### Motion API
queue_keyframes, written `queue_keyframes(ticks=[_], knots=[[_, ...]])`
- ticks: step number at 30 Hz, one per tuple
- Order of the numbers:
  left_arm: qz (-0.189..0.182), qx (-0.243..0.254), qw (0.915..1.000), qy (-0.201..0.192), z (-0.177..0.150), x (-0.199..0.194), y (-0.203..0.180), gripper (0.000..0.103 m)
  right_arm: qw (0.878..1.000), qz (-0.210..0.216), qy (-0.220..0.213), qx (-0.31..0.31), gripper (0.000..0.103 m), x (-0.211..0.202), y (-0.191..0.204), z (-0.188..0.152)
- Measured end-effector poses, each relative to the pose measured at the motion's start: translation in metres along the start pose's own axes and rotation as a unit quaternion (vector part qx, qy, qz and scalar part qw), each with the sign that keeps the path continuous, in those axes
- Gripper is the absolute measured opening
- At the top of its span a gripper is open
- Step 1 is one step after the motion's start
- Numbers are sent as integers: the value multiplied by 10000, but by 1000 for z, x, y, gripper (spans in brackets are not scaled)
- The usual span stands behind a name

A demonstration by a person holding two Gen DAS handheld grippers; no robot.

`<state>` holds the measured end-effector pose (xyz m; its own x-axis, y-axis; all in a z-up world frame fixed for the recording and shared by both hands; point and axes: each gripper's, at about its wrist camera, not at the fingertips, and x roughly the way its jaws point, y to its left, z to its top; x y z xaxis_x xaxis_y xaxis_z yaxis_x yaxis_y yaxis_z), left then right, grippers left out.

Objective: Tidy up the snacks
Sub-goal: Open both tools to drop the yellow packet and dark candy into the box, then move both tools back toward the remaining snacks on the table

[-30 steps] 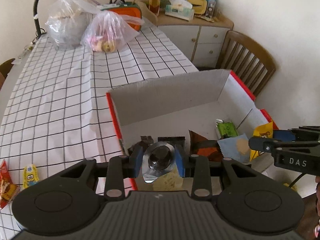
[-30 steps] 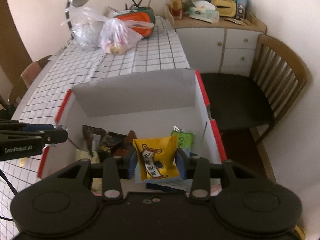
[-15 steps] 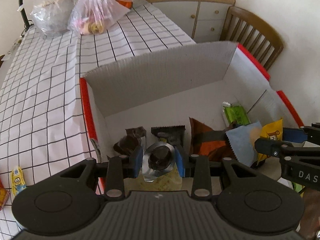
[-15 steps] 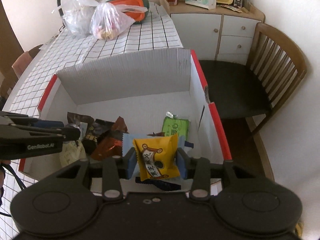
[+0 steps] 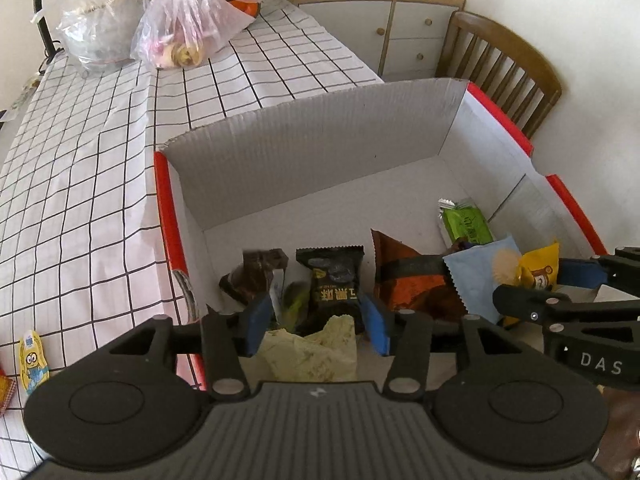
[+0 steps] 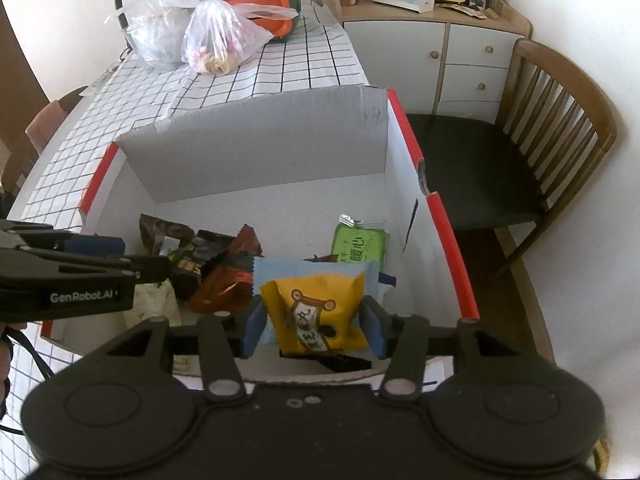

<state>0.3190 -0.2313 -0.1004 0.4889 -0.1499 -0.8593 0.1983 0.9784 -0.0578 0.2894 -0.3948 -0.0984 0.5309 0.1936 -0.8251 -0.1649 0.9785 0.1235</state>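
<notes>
Hovering both grippers over the white corrugated cardboard box w/ red rim (image 5: 500,120), which sits on the white black-grid tablecloth (image 5: 100,160).

Left gripper (image 5: 314,320): jaws have just been opening, now moderately wide, blue pads clear of everything. Nothing held. Between/below them in the box lie a black foil snack packet w/ yellow print (image 5: 334,284) and a pale yellow-green crinkled wrapper (image 5: 312,354); dark brown wrapper (image 5: 252,276) just left of the black one.

Right gripper (image 6: 314,330): jaws have also just been opening. Yellow snack pouch w/ bear label (image 6: 320,312) sits between the blue pads, low in the box; gaps visible on both sides, so pads look off it. Pouch rests against a light blue serrated-edge packet (image 6: 316,270).

Other box contents: orange-brown foil packet (image 5: 412,280) mid-floor, green rectangular packet (image 6: 360,244) near the right wall.

Outside the box: small yellow cartoon-print packet (image 5: 34,360) on the cloth at left edge, well apart. Two clear plastic bags (image 5: 188,28) at far table end. Wooden slat-back chair (image 6: 560,132) right of the box.
</notes>
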Motion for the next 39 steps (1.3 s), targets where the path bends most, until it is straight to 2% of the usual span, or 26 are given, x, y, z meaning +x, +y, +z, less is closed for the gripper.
queue_keyframes(ticks=[6,9,23,29,36,39], knots=[[-123,-57,9998,-175,-4,-17,4,62,9997,129,-189,-17,62,-15,5,1],[-170,-36,9995,-265,-7,-27,5,62,9993,216,-310,-32,64,-25,7,1],[-370,-125,9962,-779,-21,-81,19,72,9939,606,-890,-240,90,-75,28,-1],[-404,-240,9937,-1018,-33,-106,32,78,9911,715,-1064,-356,97,-89,45,-1],[-386,-436,9911,-1197,-49,-128,56,82,9872,986,-1099,-602,101,-95,76,-2],[-335,-527,9899,-1274,-56,-136,69,87,9852,1094,-1094,-732,102,-95,93,0]])
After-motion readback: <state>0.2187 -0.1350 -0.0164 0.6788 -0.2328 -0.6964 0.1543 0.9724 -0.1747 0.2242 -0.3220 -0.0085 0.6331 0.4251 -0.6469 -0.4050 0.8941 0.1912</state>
